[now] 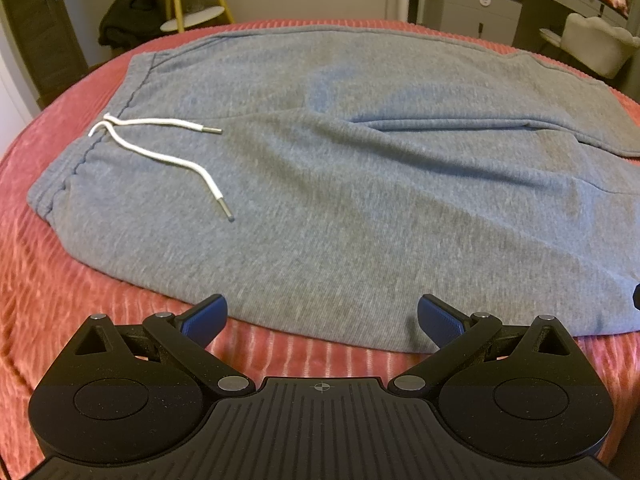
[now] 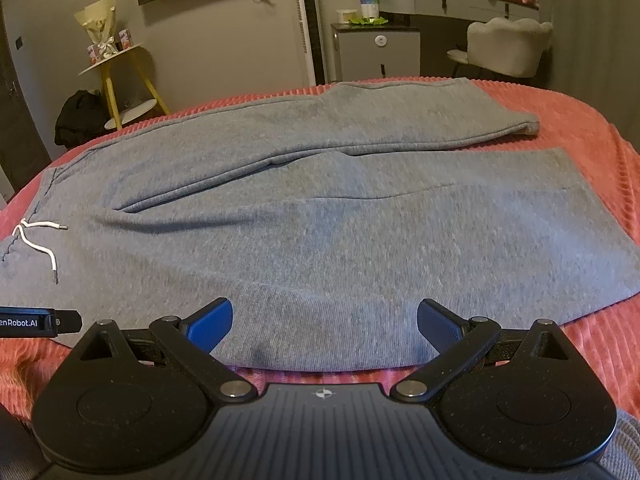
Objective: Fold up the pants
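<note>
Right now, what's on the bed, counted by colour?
Grey: 1, the pants
White: 1, the drawstring on the pants
Red: 1, the bedspread
Black with blue pads: 2, the left tool and right tool, both open at the near edge of the pants
Total: 5

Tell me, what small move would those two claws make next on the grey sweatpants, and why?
Probably both ease forward and close on the near edge of the grey sweatpants. The left gripper and right gripper are open and hold nothing, poised at that edge, while the pants lie flat and unfolded on the red bedspread, legs side by side.
</note>
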